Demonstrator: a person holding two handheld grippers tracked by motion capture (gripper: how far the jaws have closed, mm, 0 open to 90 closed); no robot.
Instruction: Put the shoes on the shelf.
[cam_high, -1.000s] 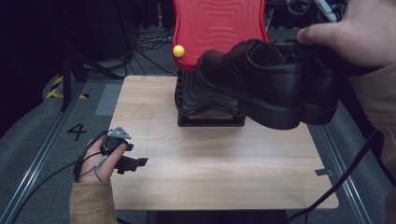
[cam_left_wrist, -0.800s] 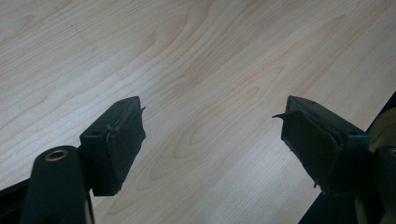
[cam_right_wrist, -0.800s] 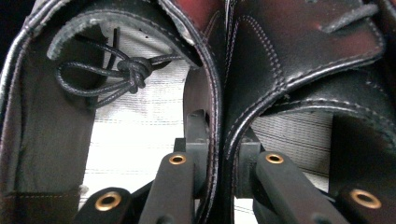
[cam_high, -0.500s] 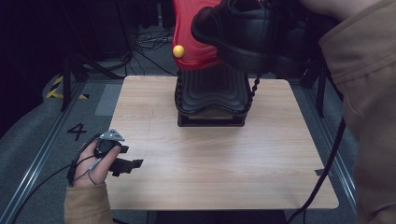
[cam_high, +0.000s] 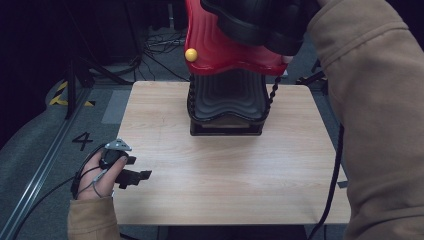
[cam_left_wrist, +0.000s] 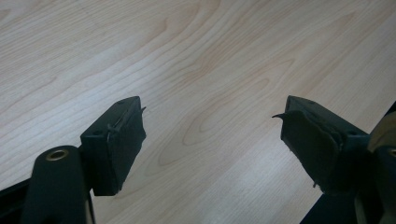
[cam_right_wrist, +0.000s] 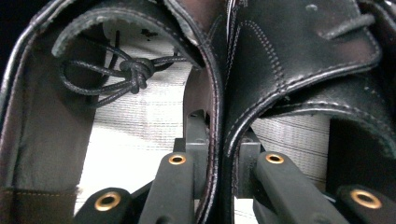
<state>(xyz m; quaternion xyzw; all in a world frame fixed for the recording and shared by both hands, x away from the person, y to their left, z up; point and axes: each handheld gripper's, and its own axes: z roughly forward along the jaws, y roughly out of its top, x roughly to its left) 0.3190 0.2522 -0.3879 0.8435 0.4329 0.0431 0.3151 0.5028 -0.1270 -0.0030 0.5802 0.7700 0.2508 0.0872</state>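
A pair of black leather lace-up shoes (cam_high: 255, 20) hangs at the top of the high view, in front of the red wavy panel (cam_high: 220, 55). In the right gripper view my right gripper (cam_right_wrist: 219, 140) is shut on the shoes (cam_right_wrist: 289, 70), pinching their two inner walls together between its jaws. A knotted lace (cam_right_wrist: 135, 70) lies inside the left shoe. My left gripper (cam_high: 141, 167) rests at the table's front left corner, open, with only bare wood between its jaws (cam_left_wrist: 212, 112).
A black ribbed stand (cam_high: 227, 100) sits at the back middle of the wooden table (cam_high: 225, 185), carrying the red panel with a yellow ball (cam_high: 190, 54). A tan sleeve (cam_high: 380, 125) covers the right side. A cable (cam_high: 334, 180) hangs down at the right.
The right hand has carried the shoes up and leftward, from the right side to the top of the view over the red panel. The left hand has stayed put.
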